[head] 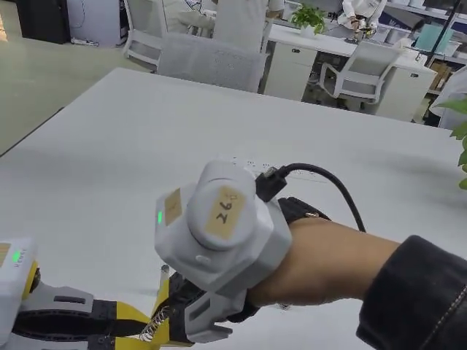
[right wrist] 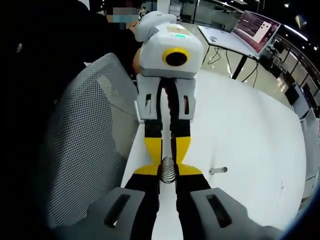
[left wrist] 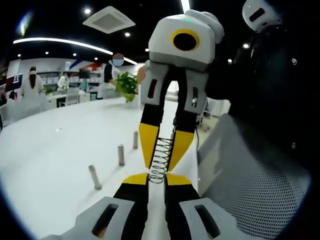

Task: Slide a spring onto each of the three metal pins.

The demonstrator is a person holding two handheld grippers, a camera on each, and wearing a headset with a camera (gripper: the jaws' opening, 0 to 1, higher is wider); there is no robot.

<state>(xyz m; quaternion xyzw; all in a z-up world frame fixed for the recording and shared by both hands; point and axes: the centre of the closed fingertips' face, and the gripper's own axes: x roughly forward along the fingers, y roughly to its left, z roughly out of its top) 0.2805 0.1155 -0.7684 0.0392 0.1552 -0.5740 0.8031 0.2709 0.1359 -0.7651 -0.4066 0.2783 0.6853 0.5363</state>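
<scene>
A steel spring (left wrist: 160, 157) hangs between the two grippers, which meet tip to tip above the white table (head: 146, 146). My right gripper (right wrist: 168, 174) is shut on the spring (right wrist: 168, 170), which lies along its yellow fingers and shows end-on. My left gripper (left wrist: 156, 179) pinches the spring's near end. In the head view both sit at the bottom left: left gripper (head: 142, 328), right gripper (head: 166, 310), spring (head: 153, 324). Three bare metal pins (left wrist: 120, 155) stand in a row on the table, left of the grippers. One pin (head: 164, 275) stands just behind the jaws.
A grey mesh chair (right wrist: 85, 145) stands right at the table's near edge. Beyond the far edge are white office chairs (head: 211, 62), desks (head: 343, 47) and a plant (head: 310, 16). A black cable (head: 328, 186) runs from the right gripper.
</scene>
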